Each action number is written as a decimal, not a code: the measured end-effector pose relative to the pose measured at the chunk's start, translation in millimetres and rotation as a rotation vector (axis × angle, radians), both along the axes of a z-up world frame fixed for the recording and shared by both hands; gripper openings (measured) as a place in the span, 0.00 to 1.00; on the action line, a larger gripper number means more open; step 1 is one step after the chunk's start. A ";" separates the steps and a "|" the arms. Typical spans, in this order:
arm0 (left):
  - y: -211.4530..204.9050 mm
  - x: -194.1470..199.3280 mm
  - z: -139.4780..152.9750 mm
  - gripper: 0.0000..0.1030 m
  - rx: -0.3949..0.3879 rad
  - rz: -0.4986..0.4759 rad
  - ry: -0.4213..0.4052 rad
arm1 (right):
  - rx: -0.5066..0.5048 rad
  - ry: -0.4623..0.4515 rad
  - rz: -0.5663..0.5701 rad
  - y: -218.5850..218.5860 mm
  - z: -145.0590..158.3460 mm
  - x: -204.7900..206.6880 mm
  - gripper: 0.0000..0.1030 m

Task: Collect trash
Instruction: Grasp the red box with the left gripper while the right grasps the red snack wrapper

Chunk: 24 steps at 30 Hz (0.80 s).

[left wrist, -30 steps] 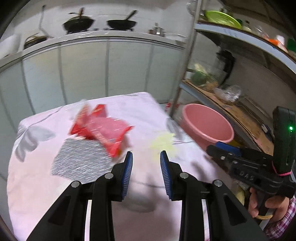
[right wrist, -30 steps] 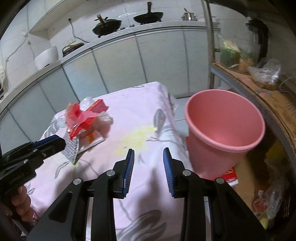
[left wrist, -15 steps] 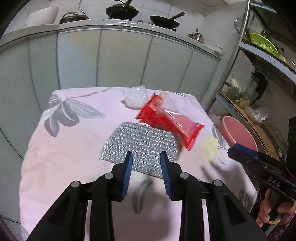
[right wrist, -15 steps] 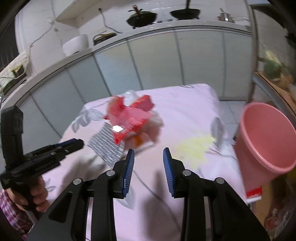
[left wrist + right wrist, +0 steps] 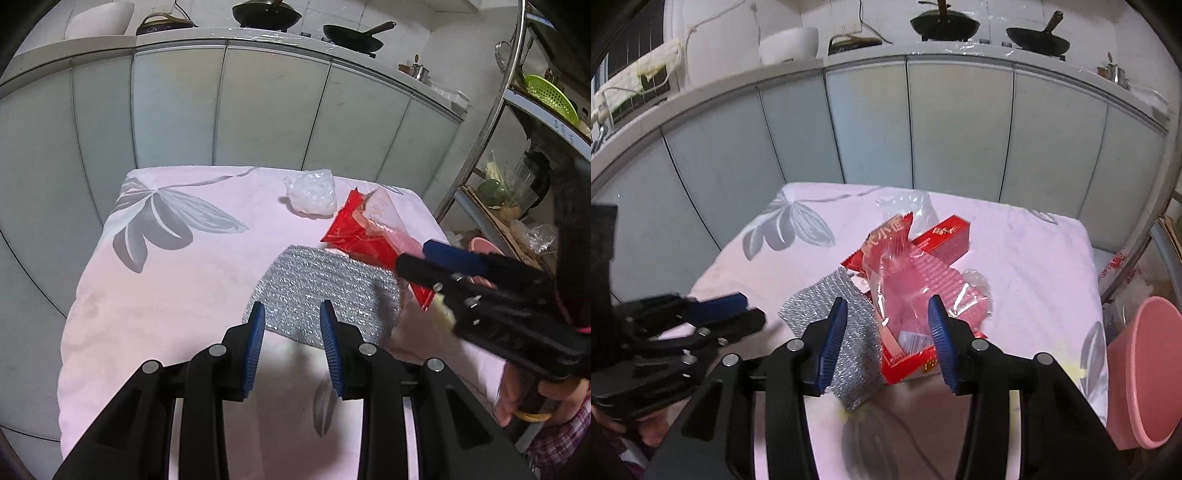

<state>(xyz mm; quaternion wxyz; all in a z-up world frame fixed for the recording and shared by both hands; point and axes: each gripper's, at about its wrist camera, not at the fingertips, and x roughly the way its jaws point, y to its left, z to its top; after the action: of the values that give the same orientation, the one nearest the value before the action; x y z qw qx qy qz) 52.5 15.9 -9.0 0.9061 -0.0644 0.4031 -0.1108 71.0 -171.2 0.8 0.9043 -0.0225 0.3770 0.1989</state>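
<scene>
Trash lies on a table under a pink flowered cloth [image 5: 177, 280]: a red snack wrapper [image 5: 360, 236] [image 5: 905, 280], a silver glittery sheet [image 5: 325, 291] [image 5: 849, 332] and a crumpled clear plastic bag [image 5: 312, 192] [image 5: 905, 205]. My left gripper [image 5: 291, 332] is open and empty, just short of the silver sheet's near edge. My right gripper [image 5: 886, 332] is open wide, its fingers either side of the red wrapper's near end, not closed on it. It also shows in the left wrist view [image 5: 424, 262], by the wrapper.
A pink bucket [image 5: 1145, 373] stands on the floor right of the table. A metal shelf rack [image 5: 491, 122] with kitchen items is at the right. Pale cabinet fronts [image 5: 258, 110] with woks on the counter run behind the table.
Both grippers have swung left toward the trash and moved closer. My right gripper has opened wider and now straddles the red wrapper. The bucket has slid to the right edge of view.
</scene>
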 end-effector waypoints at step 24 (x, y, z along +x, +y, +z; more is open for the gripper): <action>-58.6 80.2 0.8 0.29 0.081 -0.158 0.063 | 0.187 0.018 -0.163 -94.1 13.3 -19.0 0.07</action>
<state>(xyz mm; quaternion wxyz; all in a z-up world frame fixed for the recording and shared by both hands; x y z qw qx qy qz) 132.7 -42.7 -8.1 0.8834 0.0010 0.4393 -0.1634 52.0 -265.2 14.1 0.9122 0.0944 0.3656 0.1593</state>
